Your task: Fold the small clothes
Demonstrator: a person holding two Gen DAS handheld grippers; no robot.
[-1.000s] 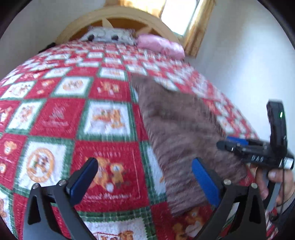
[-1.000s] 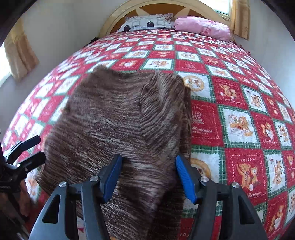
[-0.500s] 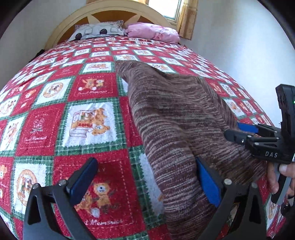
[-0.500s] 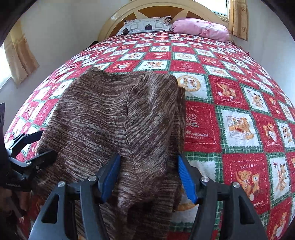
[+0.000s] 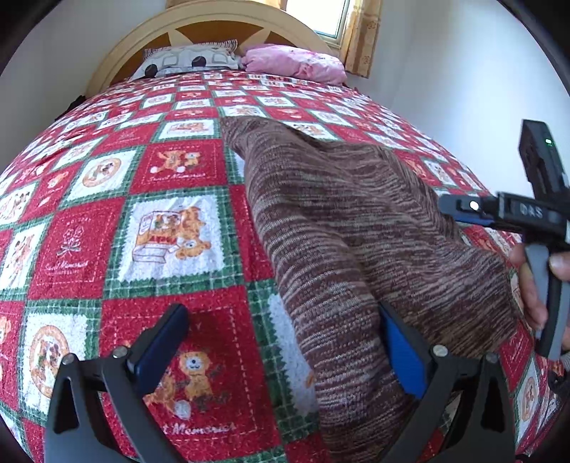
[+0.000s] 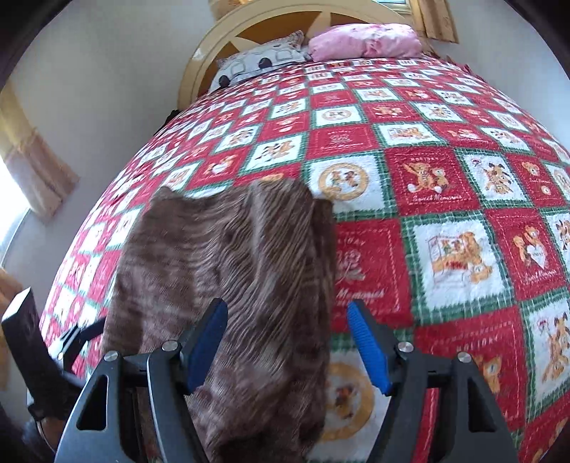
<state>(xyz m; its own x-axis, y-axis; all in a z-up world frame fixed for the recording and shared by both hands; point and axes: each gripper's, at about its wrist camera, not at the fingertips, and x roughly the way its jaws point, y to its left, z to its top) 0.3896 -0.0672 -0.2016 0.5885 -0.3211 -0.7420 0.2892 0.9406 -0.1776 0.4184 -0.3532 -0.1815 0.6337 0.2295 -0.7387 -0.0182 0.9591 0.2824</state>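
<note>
A brown striped knit garment [image 5: 349, 228] lies on the red, white and green patchwork quilt [image 5: 171, 235]. It also shows in the right wrist view [image 6: 231, 270], blurred. My left gripper [image 5: 285, 349] is open, low over the garment's near left edge, with the cloth against its right finger [image 5: 402, 349]. My right gripper [image 6: 288, 342] is open above the garment's near right edge. The right gripper also shows in the left wrist view [image 5: 463, 210] at the garment's right side. Neither holds the cloth.
A wooden headboard [image 5: 210, 25] stands at the far end with a grey patterned pillow [image 5: 188, 60] and a pink pillow [image 5: 295, 64]. White walls close both sides. Windows with yellow curtains [image 6: 32, 167] are near the bed.
Both grippers have moved along the near edge of the garment. The right wrist view has swung to the right and pulled back, so the garment looks smaller. Both stay open.
</note>
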